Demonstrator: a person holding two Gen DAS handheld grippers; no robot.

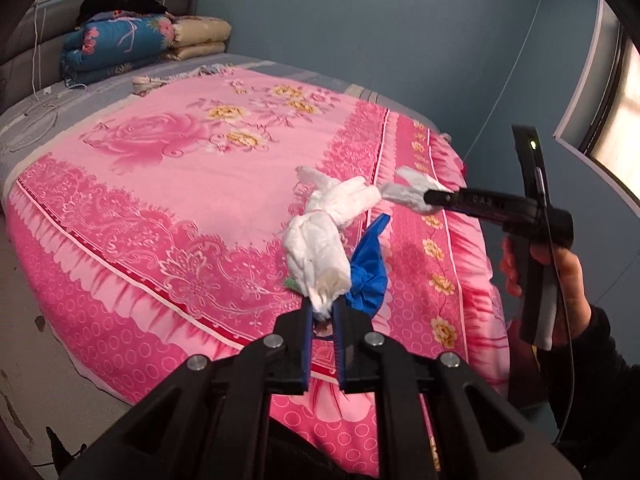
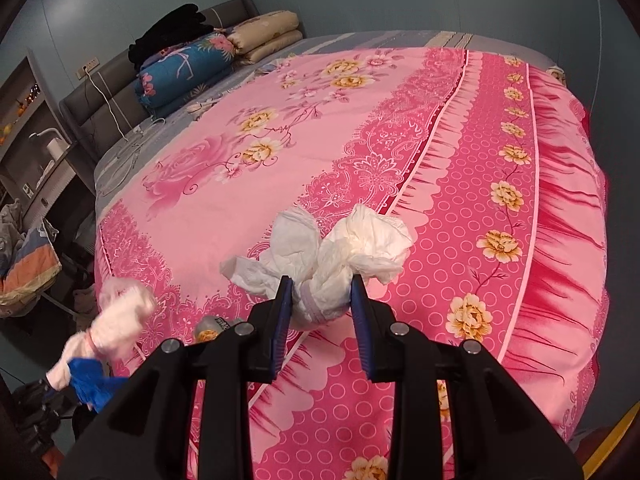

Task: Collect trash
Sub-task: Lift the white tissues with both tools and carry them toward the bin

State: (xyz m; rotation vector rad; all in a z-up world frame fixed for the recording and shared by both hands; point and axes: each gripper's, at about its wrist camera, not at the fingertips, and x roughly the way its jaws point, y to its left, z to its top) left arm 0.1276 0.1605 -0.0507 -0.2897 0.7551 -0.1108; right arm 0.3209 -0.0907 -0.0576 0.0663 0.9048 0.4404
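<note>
Pink bedspread [image 2: 280, 184] beneath; folded quilts [image 2: 188, 68] behind, perhaps pillows

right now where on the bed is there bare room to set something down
The pink floral bedspread is bare across its middle, from the rose print to the patterned border. The far end is crowded: folded quilts and beige pillows stacked against the headboard, with cables beside them.

- Right gripper [image 2: 322, 304] clamps a crumpled white wad [image 2: 340, 252] above the pink bedspread [image 2: 400, 140].
- Lower left: blurred white bundle [image 2: 120, 320] with blue plastic [image 2: 90, 380].
- Folded quilts [image 2: 184, 68] lie by the headboard [image 2: 100, 96].
</note>
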